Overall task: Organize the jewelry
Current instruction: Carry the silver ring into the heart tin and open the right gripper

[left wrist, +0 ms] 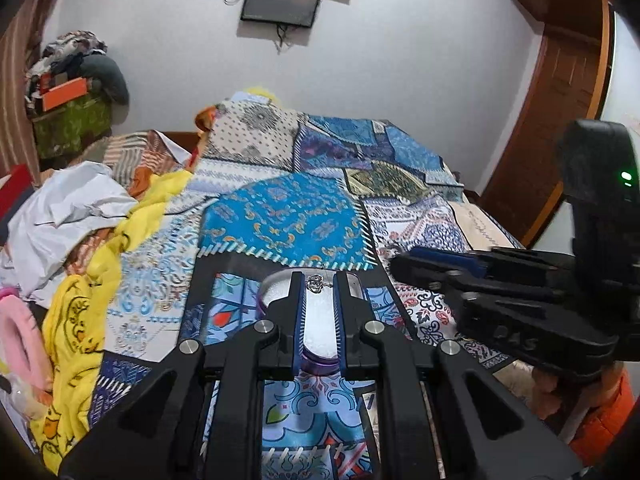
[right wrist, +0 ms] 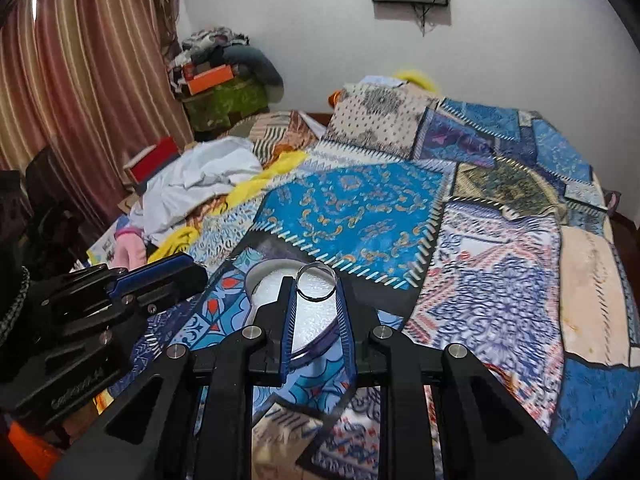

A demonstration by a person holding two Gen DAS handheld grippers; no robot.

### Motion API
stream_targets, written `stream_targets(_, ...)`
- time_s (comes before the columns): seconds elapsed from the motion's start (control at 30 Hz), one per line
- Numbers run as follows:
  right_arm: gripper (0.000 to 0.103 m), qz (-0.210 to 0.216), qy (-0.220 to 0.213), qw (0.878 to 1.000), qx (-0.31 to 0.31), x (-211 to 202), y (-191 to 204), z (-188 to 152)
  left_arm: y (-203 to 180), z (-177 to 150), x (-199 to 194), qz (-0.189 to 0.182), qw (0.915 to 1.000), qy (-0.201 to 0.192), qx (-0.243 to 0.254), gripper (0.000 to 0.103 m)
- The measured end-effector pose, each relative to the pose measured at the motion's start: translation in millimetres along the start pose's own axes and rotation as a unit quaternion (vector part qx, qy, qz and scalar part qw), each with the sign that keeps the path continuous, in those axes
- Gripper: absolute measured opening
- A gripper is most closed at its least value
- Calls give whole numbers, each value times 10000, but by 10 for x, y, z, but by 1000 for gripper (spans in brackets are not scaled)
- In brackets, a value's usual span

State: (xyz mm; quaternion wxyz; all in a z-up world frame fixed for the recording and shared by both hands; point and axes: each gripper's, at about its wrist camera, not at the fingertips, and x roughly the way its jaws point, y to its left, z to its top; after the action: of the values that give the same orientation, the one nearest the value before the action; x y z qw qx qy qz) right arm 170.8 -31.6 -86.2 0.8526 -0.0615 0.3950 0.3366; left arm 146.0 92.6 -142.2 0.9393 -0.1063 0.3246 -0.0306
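Observation:
A round purple jewelry box [left wrist: 276,292] with white padding lies open on the patchwork bedspread; it also shows in the right wrist view [right wrist: 264,280]. My left gripper [left wrist: 318,282] is shut on a small silver ornate ring [left wrist: 316,282] and holds it over the box. My right gripper [right wrist: 316,286] is shut on a plain silver ring [right wrist: 316,286] and holds it above the box's far edge. The right gripper shows from the side in the left wrist view [left wrist: 400,266]; the left gripper shows in the right wrist view [right wrist: 192,268].
A patchwork bedspread [right wrist: 360,208] covers the bed. White cloth [right wrist: 200,184], a yellow scarf [left wrist: 80,320] and a pink item [left wrist: 20,336] lie at the left. A red box [right wrist: 154,160], curtain [right wrist: 80,80] and clothes pile [right wrist: 224,64] stand beyond. A wooden door [left wrist: 560,100] is at the right.

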Motion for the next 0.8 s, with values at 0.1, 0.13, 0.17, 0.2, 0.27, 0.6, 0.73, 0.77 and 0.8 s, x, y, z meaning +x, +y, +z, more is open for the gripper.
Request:
stream_targets(0.1,18,-21,246,9997,-66,182,11,1,39,-7,164,25,9999,170,11,12)
stream_targets(0.13,18,-22,299,9995,-64,215,7,-4,55,-10,202,31,9998,208,2,12)
stream_targets(0.17,18,9,367,9993,-37,255,-1,-14,76,-11,246,16,9997,253,-10,12)
stream_targets(0.2,18,58,425,9991,-2,288,-17,-22,95,-14,284,-7,9995,299,-23,12)
stream_targets(0.27,18,118,516,9986,49,332,-45,-35,127,-19,366,-50,9992,398,-44,12)
stream_targets(0.6,18,182,851,9962,-75,530,-10,-44,202,0,584,-149,9980,608,-102,12)
stream_targets(0.73,18,149,913,9956,-141,568,5,-55,223,8,632,-152,9976,663,-156,12)
stream_targets(0.77,18,139,919,9956,-140,573,1,-54,224,9,639,-149,9975,667,-158,12)
stream_targets(0.8,18,123,920,9956,-132,574,-2,-56,226,7,644,-142,9975,679,-155,12)
